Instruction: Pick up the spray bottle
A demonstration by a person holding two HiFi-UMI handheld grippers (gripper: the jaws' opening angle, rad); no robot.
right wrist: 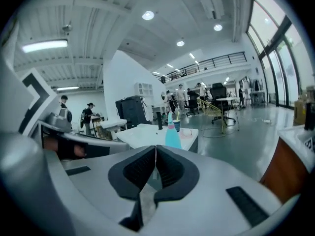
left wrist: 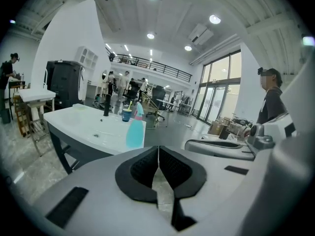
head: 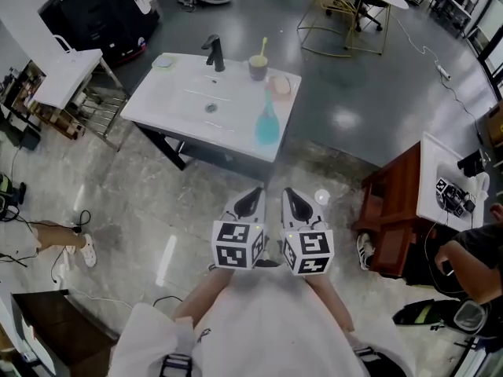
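While left gripper (head: 250,203) and right gripper (head: 295,204) hang closed and empty short of the washbasin (head: 177,100), the spray bottle (head: 267,124) stands at its near edge; unopened jaws could topple it off.

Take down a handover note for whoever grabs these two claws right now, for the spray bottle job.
The left claw is shut and empty.
The right claw is shut and empty.
Both are held side by side, well short of the white washbasin top.
The translucent blue spray bottle stands upright near the basin's front right corner in the head view, untouched.
Done: nothing picked up.
Left: move in, open a claw, grip the bottle, lift.
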